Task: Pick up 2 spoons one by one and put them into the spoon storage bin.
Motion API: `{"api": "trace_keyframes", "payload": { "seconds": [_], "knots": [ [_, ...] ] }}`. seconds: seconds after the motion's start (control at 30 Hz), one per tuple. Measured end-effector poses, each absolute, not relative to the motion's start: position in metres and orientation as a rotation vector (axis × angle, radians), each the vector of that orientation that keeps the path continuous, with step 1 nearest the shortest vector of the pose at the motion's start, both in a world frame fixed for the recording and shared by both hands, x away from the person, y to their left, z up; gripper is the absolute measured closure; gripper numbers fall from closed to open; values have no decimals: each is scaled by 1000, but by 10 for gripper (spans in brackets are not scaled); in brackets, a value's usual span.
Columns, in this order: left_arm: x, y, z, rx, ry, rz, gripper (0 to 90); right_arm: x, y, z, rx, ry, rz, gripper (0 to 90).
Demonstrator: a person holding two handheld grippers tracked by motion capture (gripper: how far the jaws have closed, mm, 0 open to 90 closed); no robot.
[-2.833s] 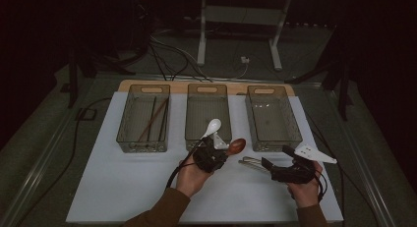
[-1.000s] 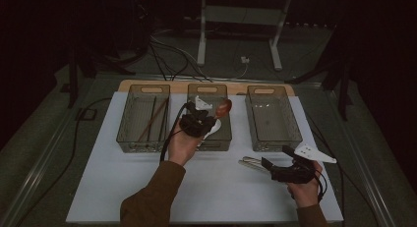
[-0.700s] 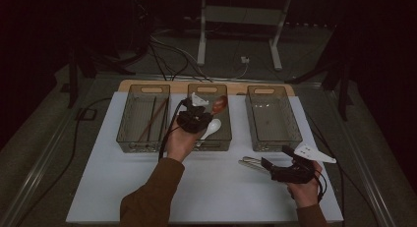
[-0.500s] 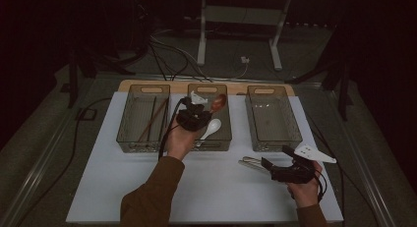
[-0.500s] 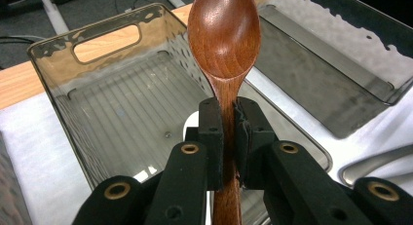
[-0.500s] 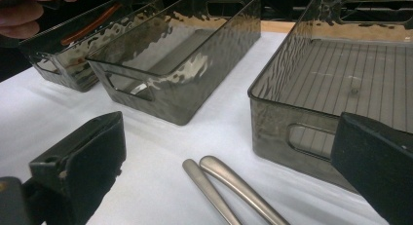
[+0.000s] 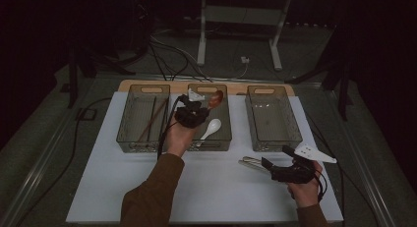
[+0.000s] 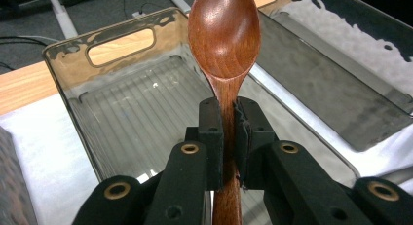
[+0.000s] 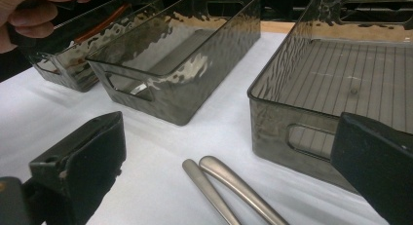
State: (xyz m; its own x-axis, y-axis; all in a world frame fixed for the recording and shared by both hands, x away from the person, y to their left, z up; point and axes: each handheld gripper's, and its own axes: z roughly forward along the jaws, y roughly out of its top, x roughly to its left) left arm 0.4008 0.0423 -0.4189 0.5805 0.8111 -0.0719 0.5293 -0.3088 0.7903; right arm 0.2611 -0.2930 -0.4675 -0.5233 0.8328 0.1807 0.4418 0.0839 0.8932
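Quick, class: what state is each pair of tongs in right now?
Left tongs: closed on the wooden spoon.
Right tongs: open, holding nothing.

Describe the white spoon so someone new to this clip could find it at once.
Three clear bins stand in a row at the far side of the white mat. The white spoon lies in the middle bin, bowl up and to the right, beside the left hand. The only other spoon there is brown wood, clamped in the left gripper.
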Motion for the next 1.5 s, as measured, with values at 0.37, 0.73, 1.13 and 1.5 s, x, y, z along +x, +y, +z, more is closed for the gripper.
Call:
{"api": "trace_keyframes", "payload": {
  "seconds": [0.37,0.73,1.13,1.5],
  "knots": [
    [410,42,-426,1992,1097,431,838,261,-293,-468,1259,1995,1423,0],
    [417,43,-434,1994,1135,426,838,262,-293,-468,1256,1998,1422,0],
    [422,38,-446,2025,1159,408,837,261,-293,-468,1258,1995,1426,0],
    [421,42,-452,1997,1211,399,656,261,-294,-467,1255,1991,1425,0]
  ]
}}
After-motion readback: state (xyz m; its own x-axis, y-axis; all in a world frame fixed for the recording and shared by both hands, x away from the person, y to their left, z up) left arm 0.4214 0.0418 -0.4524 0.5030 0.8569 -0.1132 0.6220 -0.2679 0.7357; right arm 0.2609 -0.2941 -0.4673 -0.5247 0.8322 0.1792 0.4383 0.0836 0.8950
